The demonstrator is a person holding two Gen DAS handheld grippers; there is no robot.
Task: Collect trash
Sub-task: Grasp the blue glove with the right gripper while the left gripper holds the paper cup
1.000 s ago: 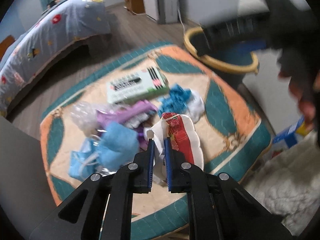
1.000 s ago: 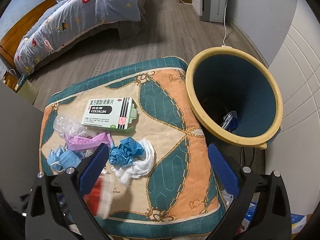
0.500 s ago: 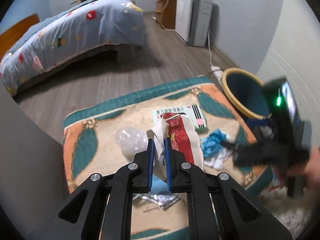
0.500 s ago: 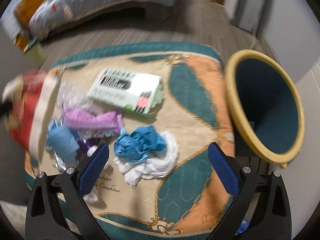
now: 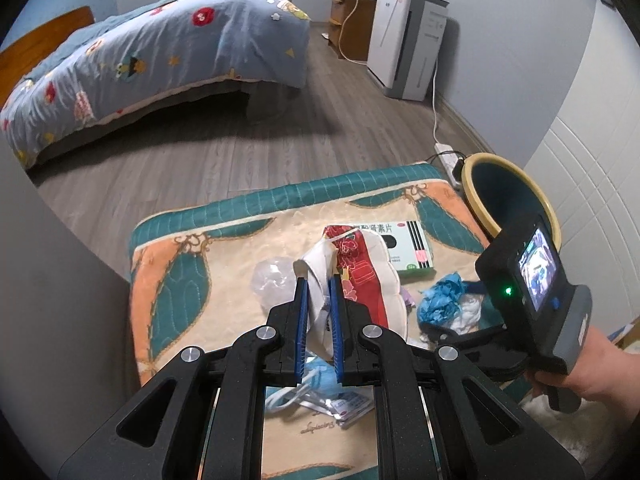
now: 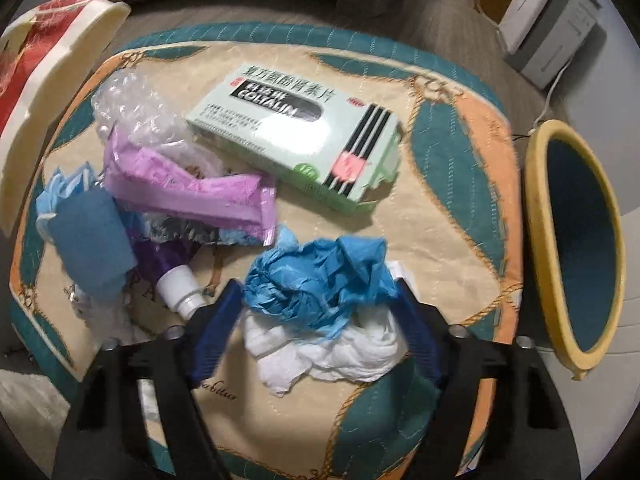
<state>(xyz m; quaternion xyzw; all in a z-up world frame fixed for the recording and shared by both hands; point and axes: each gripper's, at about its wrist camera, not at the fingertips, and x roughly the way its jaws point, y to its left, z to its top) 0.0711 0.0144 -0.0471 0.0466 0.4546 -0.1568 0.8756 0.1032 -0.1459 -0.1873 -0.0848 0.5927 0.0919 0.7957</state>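
Observation:
My left gripper [image 5: 319,284] is shut on a red-and-cream wrapper [image 5: 360,276] and holds it above the quilted mat [image 5: 172,280]; the wrapper also shows at the left of the right wrist view [image 6: 44,64]. My right gripper [image 6: 320,300] is open, its jaws on either side of a crumpled blue-and-white tissue wad [image 6: 320,292] on the mat. The right gripper also shows in the left wrist view [image 5: 532,280]. A green medicine box [image 6: 296,128], a purple wrapper [image 6: 192,188], bubble wrap [image 6: 136,112], a blue mask [image 6: 88,236] and a small white-capped bottle [image 6: 180,288] lie on the mat. The yellow-rimmed bin [image 6: 576,240] stands to the right.
A bed with a blue quilt [image 5: 140,60] stands across the wooden floor. A white appliance [image 5: 404,40] and a power strip [image 5: 448,152] sit by the far wall. A grey wall panel [image 5: 60,320] is at the left of the mat.
My left gripper has lifted the red-and-cream wrapper up off the mat. My right gripper has come down from the bin side and now straddles the blue-and-white tissue wad.

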